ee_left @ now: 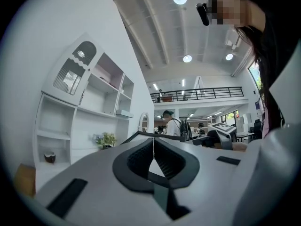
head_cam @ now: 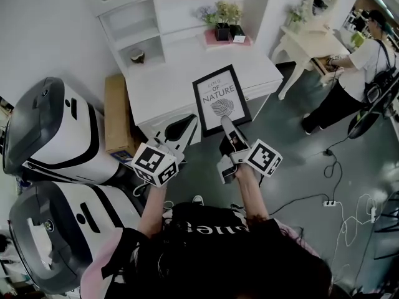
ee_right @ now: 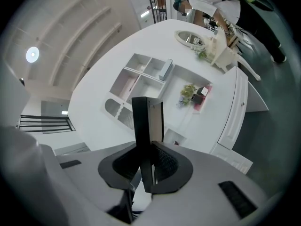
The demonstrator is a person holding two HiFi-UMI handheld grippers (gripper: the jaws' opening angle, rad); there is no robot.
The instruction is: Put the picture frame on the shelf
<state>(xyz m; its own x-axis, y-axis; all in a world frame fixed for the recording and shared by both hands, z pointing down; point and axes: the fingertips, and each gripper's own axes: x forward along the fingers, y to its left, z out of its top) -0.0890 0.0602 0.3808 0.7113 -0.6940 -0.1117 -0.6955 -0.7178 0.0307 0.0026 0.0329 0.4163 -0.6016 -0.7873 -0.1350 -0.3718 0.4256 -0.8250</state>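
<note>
Here, the right gripper point(head_cam: 226, 124) clamps the bottom edge of the picture frame point(head_cam: 221, 98), held over the white table point(head_cam: 168, 83). Its long axis points away from the person, top toward the shelf point(head_cam: 138, 25), print upward. The left gripper point(head_cam: 186, 127) is closed and empty.

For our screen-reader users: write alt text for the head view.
A person's right gripper grips the bottom edge of a black picture frame with a "NATURE" print, seen over a white cabinet. The left gripper sits closed beside it, holding nothing; white shelves and a potted plant stand behind.
</note>
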